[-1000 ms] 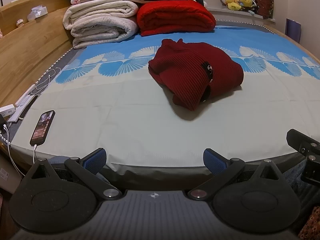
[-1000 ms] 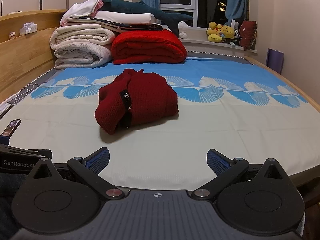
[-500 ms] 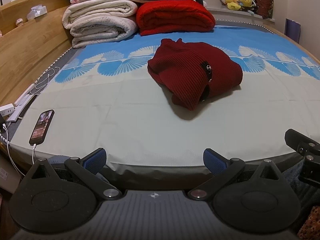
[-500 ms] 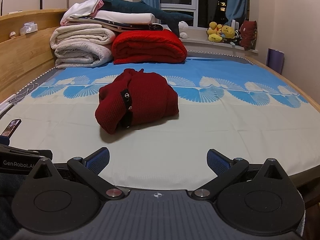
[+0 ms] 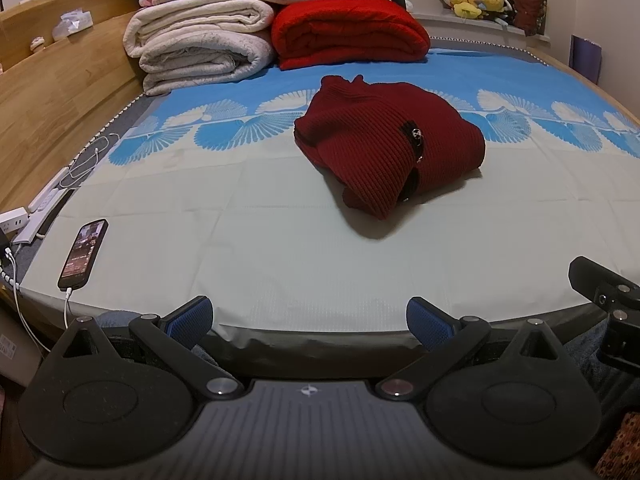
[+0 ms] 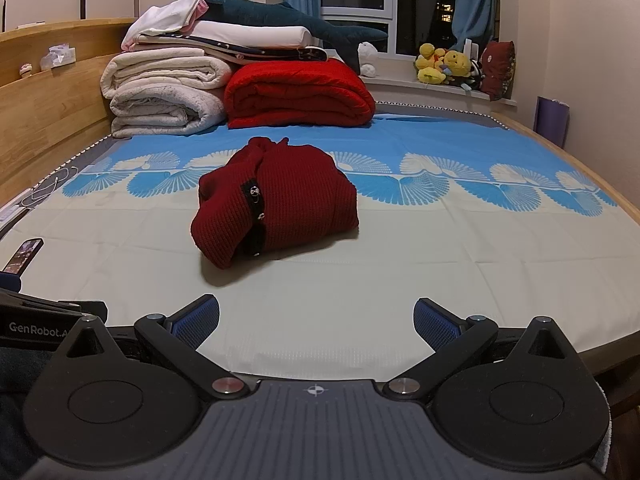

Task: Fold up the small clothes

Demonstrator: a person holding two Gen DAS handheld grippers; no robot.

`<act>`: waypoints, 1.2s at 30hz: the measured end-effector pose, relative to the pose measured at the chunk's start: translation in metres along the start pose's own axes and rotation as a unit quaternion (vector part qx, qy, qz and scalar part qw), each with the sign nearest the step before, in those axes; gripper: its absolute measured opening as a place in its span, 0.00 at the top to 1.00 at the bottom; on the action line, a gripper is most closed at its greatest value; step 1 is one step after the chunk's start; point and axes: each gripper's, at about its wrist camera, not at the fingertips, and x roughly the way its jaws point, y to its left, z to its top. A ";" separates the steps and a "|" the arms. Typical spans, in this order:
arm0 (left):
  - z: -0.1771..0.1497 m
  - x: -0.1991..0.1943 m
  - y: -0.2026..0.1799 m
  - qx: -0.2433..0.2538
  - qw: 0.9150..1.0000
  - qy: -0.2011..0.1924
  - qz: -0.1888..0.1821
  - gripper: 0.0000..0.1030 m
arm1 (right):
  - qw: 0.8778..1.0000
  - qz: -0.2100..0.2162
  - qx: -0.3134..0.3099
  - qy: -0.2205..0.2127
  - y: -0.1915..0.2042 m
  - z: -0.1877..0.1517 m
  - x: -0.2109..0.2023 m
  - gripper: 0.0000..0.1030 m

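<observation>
We see a phone [image 5: 83, 254] at the bed [image 5: 240, 240] edge; white blankets [image 5: 200, 44] and red blanket [image 5: 348, 34] stacked by the headboard [image 5: 60, 92].

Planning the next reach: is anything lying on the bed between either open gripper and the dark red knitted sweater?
Nothing visible. Only bare pale sheet separates the right gripper and left gripper from the dark red knitted sweater. The black phone lies off to the left.
</observation>
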 end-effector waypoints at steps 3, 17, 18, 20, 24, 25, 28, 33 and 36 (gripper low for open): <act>0.000 0.000 -0.001 0.001 1.000 0.001 0.000 0.00 | 1.000 0.001 -0.001 0.000 0.002 0.000 0.000 0.00; 0.003 0.000 -0.001 -0.001 1.000 0.004 -0.002 0.00 | 1.000 0.004 -0.002 -0.001 0.002 0.000 0.001 0.00; 0.003 0.000 -0.002 0.000 1.000 0.005 -0.001 0.00 | 1.000 0.004 -0.003 -0.001 0.003 0.000 0.001 0.00; 0.004 0.001 -0.001 0.002 1.000 0.006 0.000 0.00 | 1.000 0.005 -0.002 0.000 0.000 0.000 0.002 0.00; 0.011 0.002 0.001 0.007 1.000 0.020 -0.013 0.00 | 1.000 0.005 0.001 0.006 -0.002 0.003 0.008 0.00; 0.015 0.001 0.002 0.009 0.999 0.025 -0.018 0.00 | 1.000 0.004 0.005 0.008 -0.005 0.004 0.009 0.00; 0.033 -0.003 0.005 0.007 0.999 0.038 -0.030 0.00 | 1.000 -0.004 0.018 0.015 -0.013 0.009 0.017 0.00; 0.071 -0.015 0.011 0.004 0.998 0.052 -0.043 0.00 | 0.999 -0.017 0.039 0.030 -0.025 0.019 0.037 0.01; 0.097 -0.021 0.012 0.014 0.997 0.058 -0.056 0.00 | 0.998 -0.025 0.046 0.037 -0.033 0.025 0.053 0.01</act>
